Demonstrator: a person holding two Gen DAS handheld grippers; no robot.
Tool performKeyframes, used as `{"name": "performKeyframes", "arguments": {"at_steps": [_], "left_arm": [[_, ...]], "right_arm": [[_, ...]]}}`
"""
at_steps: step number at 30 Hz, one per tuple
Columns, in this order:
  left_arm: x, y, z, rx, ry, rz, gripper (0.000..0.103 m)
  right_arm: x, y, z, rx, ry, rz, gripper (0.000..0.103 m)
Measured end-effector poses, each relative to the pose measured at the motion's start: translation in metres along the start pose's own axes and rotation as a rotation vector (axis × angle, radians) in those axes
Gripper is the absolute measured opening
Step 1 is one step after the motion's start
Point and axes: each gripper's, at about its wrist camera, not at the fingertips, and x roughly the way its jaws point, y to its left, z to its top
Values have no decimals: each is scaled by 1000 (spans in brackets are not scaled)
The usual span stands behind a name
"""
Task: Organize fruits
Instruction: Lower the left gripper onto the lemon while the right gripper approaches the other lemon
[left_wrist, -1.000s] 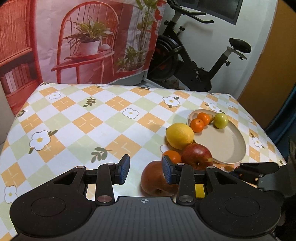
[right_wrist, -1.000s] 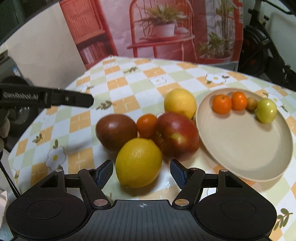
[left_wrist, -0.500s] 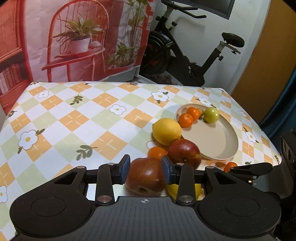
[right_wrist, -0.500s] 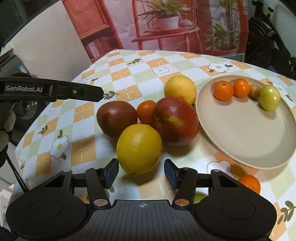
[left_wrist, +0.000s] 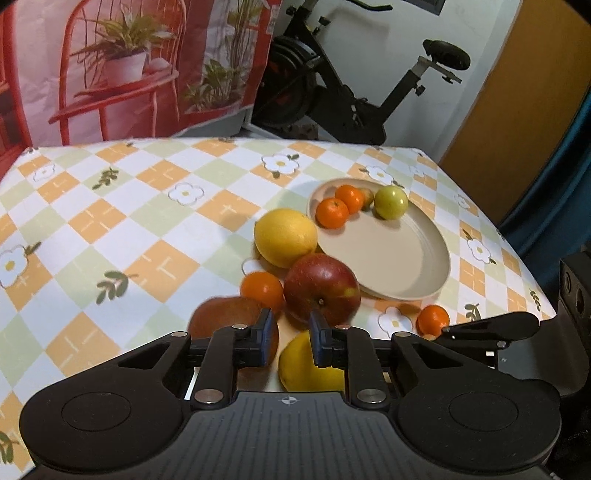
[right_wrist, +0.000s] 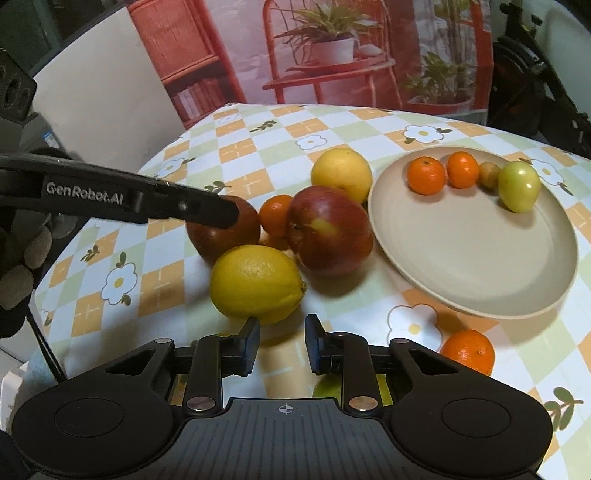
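While the left gripper (left_wrist: 287, 341) hovered low over the near fruit with its jaws drawn together on nothing, the left wrist view showed the round beige plate (left_wrist: 413, 280) holding only two small mandarins (left_wrist: 331, 213), a tiny brownish fruit and a green apple (left_wrist: 390, 202). The big red apple (left_wrist: 321, 290), pale yellow lemon (left_wrist: 285, 237) and dark brown-red fruit (left_wrist: 225, 314) sat off it on the checked tablecloth. In the right wrist view the right gripper (right_wrist: 282, 345) was likewise pinched shut and empty just short of the bright yellow lemon (right_wrist: 255, 284), with a stray mandarin (right_wrist: 467, 350) beside the plate's near rim; most of the sorting, I judged, remained.
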Motion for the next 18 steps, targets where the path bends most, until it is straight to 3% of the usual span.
{"name": "performKeyframes", "arguments": {"at_steps": [6,15,18], "left_arm": [[-5,1,-7,-30,13,10,21],[-9,8,-23,-115,25,6,21],[-6,13,-26,-153,20,-7,21]], "right_arm": [[1,4,-1,-32,-6,16,29],[8,16,-1,-183,14,10,46],[9,20,0,-244,3,9,46]]}}
